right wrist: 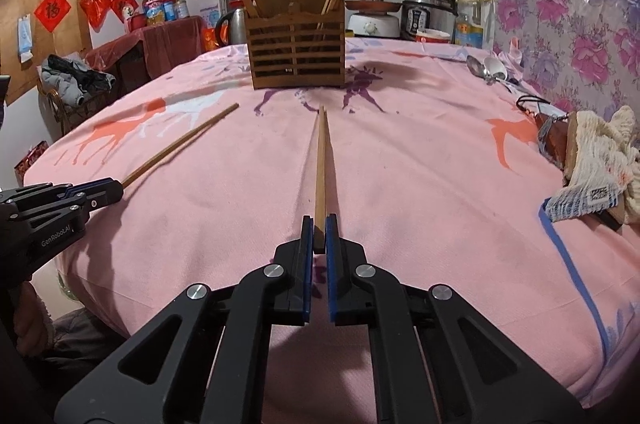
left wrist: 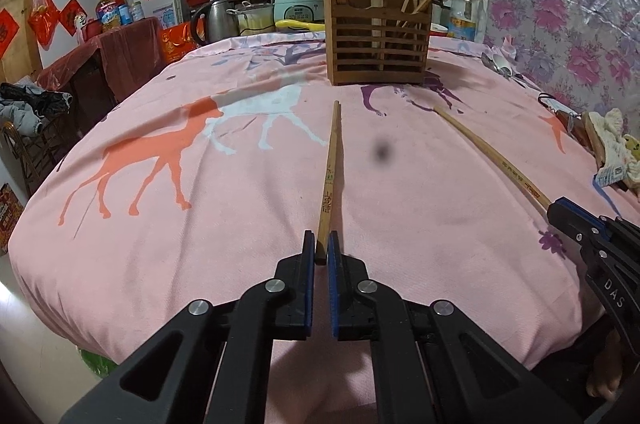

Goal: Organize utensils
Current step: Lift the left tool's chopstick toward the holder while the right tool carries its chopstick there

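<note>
My left gripper (left wrist: 321, 244) is shut on the thick end of a pair of wooden chopsticks (left wrist: 330, 176) that points forward over the pink cloth toward the wooden utensil holder (left wrist: 378, 40). My right gripper (right wrist: 319, 230) is shut on another pair of chopsticks (right wrist: 321, 164), also pointing at the holder (right wrist: 298, 44). Each gripper shows in the other's view: the right one (left wrist: 560, 214) with its chopsticks (left wrist: 492, 160), the left one (right wrist: 114, 190) with its chopsticks (right wrist: 180, 144). The holder has several chopsticks standing in its two compartments.
Metal spoons (right wrist: 490, 68) lie at the far right near the floral wall. A folded cloth and wooden board (right wrist: 596, 152) sit at the right edge. Bottles, a kettle and cookers (right wrist: 428, 10) stand behind the holder. The pink tablecloth (right wrist: 420, 184) covers the table.
</note>
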Action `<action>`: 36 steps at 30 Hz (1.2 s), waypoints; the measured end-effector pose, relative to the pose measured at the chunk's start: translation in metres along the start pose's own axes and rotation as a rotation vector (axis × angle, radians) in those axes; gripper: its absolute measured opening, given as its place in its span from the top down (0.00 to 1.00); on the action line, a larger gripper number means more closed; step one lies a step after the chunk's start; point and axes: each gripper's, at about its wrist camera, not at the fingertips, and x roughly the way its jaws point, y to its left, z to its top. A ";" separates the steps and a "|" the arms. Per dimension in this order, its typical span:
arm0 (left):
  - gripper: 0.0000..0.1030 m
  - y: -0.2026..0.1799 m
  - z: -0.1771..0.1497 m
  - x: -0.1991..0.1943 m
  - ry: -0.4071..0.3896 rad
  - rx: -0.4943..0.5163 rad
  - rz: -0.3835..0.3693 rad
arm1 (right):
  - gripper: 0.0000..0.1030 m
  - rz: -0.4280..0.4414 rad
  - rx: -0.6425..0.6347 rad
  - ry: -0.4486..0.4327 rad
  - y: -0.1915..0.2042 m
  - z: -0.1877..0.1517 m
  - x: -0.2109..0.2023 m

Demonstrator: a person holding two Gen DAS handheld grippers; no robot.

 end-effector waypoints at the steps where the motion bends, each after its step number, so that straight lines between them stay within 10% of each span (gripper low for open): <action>1: 0.93 0.001 0.001 -0.002 -0.003 -0.005 0.000 | 0.93 0.003 0.005 -0.007 -0.001 0.002 -0.002; 19: 0.94 0.001 0.058 -0.100 -0.178 -0.021 -0.018 | 0.92 0.097 0.040 -0.208 -0.003 0.056 -0.082; 23: 0.94 -0.002 0.057 -0.102 -0.181 -0.020 -0.020 | 0.78 0.101 0.017 -0.148 -0.006 0.041 -0.068; 36: 0.94 0.010 0.049 -0.090 -0.149 -0.073 -0.034 | 0.79 0.082 0.007 0.118 -0.016 -0.014 -0.003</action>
